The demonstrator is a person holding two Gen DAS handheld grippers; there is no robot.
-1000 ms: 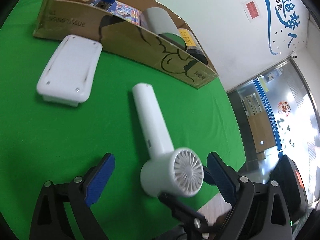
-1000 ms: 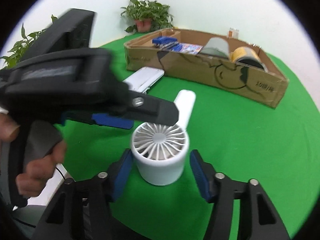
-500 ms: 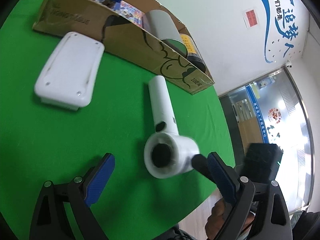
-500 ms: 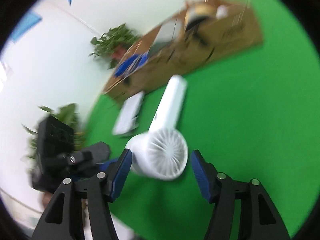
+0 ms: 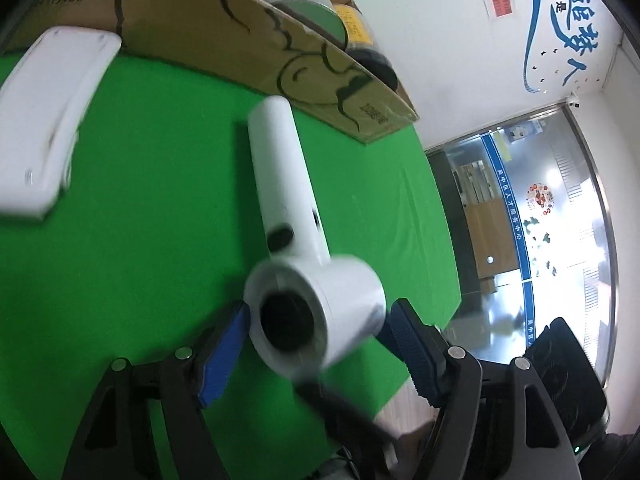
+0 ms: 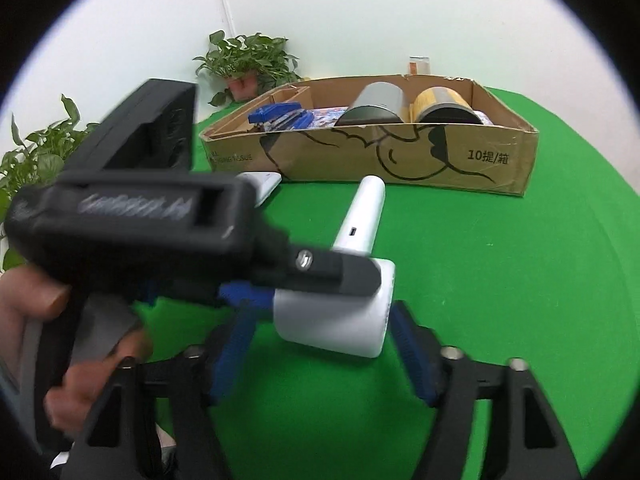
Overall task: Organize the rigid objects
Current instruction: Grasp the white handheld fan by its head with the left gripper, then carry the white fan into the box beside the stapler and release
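A white hair dryer [image 5: 304, 264] lies on the green cloth, handle pointing toward the cardboard box [image 5: 224, 36]. My left gripper [image 5: 316, 344] has its blue pads close on both sides of the dryer's barrel, nozzle end facing the camera. In the right wrist view the dryer [image 6: 340, 316] sits between my right gripper's [image 6: 324, 340] pads, with gaps at both sides; that gripper is open. The left gripper's body [image 6: 132, 220] reaches in from the left with one finger over the barrel. The box [image 6: 372, 156] holds cans, a blue stapler and printed packs.
A flat white device [image 5: 48, 120] lies left of the dryer beside the box. Potted plants [image 6: 248, 60] stand behind the table at left. The table's edge [image 5: 444, 264] drops off at right toward a glass door.
The left gripper has closed in around the dryer's barrel. The dryer has turned between frames. The right gripper has swung back level, pads still apart.
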